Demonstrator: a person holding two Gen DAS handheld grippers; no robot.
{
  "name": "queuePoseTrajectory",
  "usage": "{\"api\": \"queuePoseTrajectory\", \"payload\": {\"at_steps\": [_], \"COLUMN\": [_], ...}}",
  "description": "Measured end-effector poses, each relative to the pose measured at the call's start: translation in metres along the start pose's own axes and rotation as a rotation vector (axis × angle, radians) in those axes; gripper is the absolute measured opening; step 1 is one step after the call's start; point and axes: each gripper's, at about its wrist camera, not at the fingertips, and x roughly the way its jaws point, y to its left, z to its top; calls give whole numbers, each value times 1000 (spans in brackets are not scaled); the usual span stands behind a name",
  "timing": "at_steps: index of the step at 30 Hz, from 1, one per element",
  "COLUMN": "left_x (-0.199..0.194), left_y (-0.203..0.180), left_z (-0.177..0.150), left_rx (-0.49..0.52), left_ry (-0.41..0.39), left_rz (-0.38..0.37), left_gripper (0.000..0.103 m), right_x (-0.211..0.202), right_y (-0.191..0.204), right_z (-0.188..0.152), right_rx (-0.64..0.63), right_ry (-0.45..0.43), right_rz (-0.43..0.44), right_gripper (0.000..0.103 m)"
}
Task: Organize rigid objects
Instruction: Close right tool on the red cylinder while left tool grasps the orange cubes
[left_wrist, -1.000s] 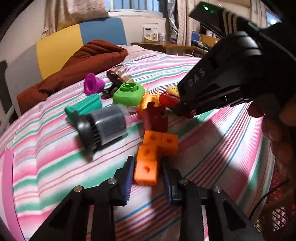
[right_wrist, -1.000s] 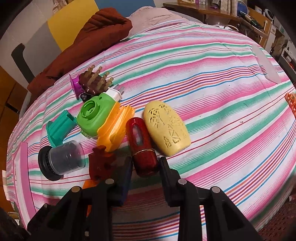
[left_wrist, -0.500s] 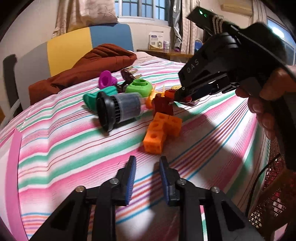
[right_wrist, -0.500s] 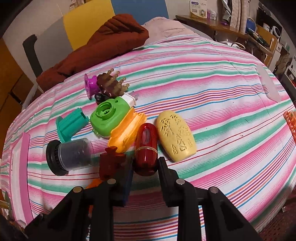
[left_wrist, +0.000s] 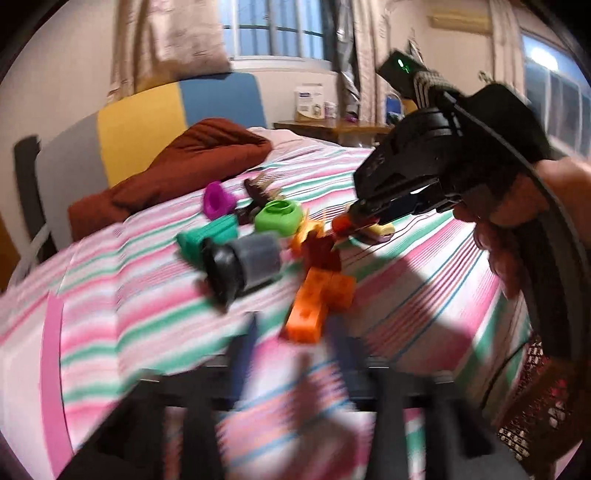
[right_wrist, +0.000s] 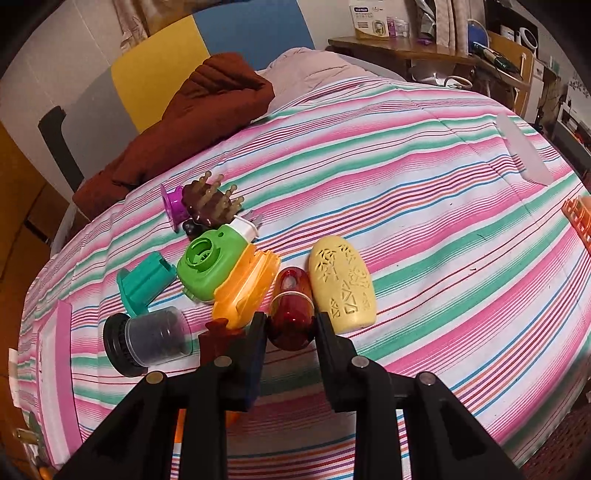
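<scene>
The striped bedspread (right_wrist: 424, 206) holds a cluster of plastic items. My right gripper (right_wrist: 290, 325) is shut on a dark red oval case (right_wrist: 291, 306), which lies beside a yellow patterned case (right_wrist: 341, 280). The left wrist view shows that same gripper (left_wrist: 364, 216) with a hand behind it, pinching the red case (left_wrist: 341, 225). My left gripper (left_wrist: 293, 343) is blurred and its jaws are opening. The near end of the orange block piece (left_wrist: 314, 302) lies between its fingertips, untouched.
Left of the red case lie an orange item (right_wrist: 245, 288), a green item (right_wrist: 207, 266), a teal piece (right_wrist: 144, 282), a clear cup with a black lid (right_wrist: 147, 339), a dark red block (right_wrist: 218, 339), a purple spool (right_wrist: 173, 201) and a brown comb (right_wrist: 210, 199). A brown blanket (right_wrist: 192, 122) lies behind them.
My left gripper let go of the orange block, drew back and up, and its jaws have now spread. The right gripper closed on the red case, which now lies straighter beside the yellow one.
</scene>
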Motion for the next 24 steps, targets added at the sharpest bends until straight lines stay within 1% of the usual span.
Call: {"api": "queuePoseTrajectory", "payload": {"at_steps": [1, 2, 5, 7, 8, 9, 11, 15, 22, 24], "left_x": [5, 15, 39, 51, 58, 59, 56, 46, 7, -4], "left_y": [-2, -4, -4, -3, 0, 1, 3, 1, 4, 9], "left_z": [5, 10, 18, 20, 19, 18, 16, 7, -27, -33], "left_rx": [17, 36, 33, 4, -14, -23, -33, -21, -31, -58], "left_ry": [-4, 12, 82, 128, 159, 159, 147, 129, 73, 72], "left_rz": [-3, -6, -21, -37, -49, -63, -85, -89, -64, -68], "left_gripper": [57, 57, 57, 47, 28, 27, 26, 26, 26, 26], "right_x": [0, 0, 0, 1, 2, 2, 2, 1, -6, -6], "right_y": [0, 0, -1, -1, -1, -2, -2, -3, -1, 2], "right_z": [0, 0, 1, 1, 1, 2, 2, 2, 2, 2], "right_rx": [-1, 0, 2, 2, 2, 3, 6, 10, 7, -5], "right_ry": [-2, -3, -7, -3, 0, 1, 1, -2, -38, -43], "right_rz": [0, 1, 4, 5, 8, 10, 13, 18, 27, 35], "right_gripper": [26, 26, 26, 26, 26, 26, 26, 26, 26, 26]}}
